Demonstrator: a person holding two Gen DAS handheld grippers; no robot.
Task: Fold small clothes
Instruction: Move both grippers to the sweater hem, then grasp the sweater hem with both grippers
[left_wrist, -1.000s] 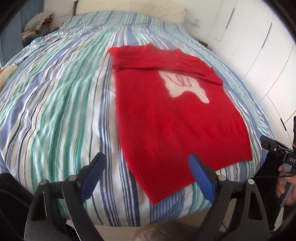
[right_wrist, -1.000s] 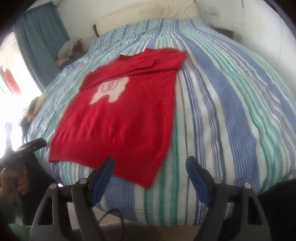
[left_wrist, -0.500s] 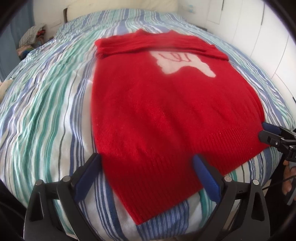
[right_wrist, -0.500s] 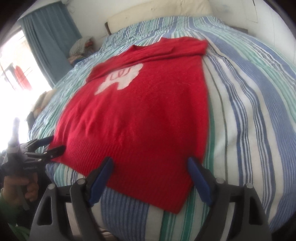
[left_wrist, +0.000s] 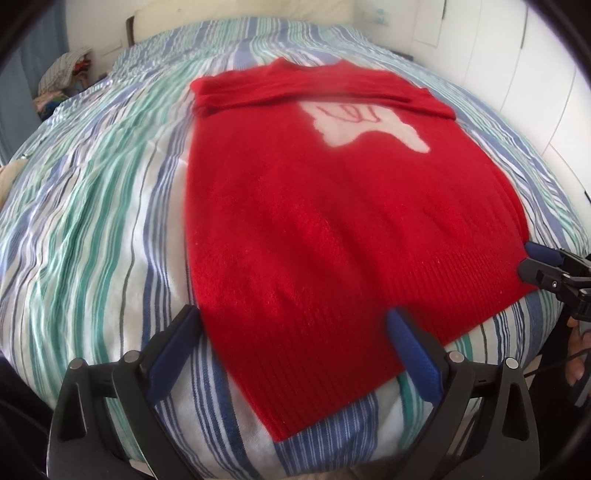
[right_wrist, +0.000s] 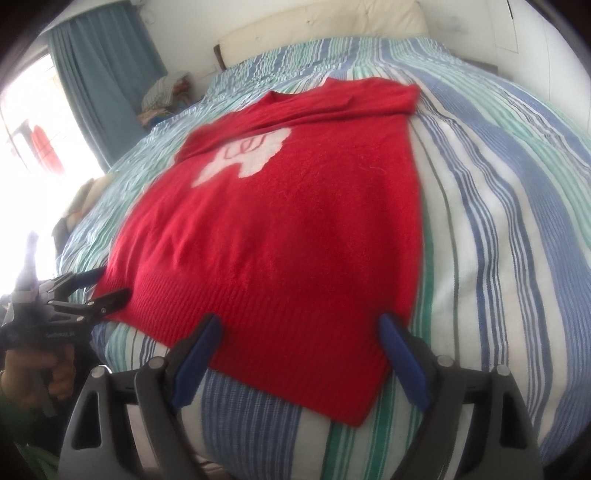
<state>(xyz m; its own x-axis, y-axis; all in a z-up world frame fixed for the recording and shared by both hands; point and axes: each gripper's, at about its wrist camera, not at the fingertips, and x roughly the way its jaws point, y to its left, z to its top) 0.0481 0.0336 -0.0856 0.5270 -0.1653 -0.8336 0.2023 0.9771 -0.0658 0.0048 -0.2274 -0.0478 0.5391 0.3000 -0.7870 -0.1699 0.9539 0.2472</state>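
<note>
Red knit sweater (left_wrist: 343, 229) lies flat on the striped bed (left_wrist: 92, 221), sleeves folded across the chest at the far end, ribbed hem nearest both hands. Left hand-held gripper (left_wrist: 291, 343) hangs over the hem's left corner, blue pads wide apart, the corner lying between and just ahead of them, nothing pinched. Right hand-held gripper (right_wrist: 299, 350) does the same at the right corner (right_wrist: 354, 413); its pads are apart with the hem between them and no pressure on the cloth. Each gripper shows at the other view's edge, right at the hem. The sweater's long axis runs straight away from both grippers, hem to collar, so each hand is nearest its own corner. My read: the coming move is a pinch on both hem corners, then a carry forward toward the collar to halve the length; an uneven pinch could skew the fold
</note>
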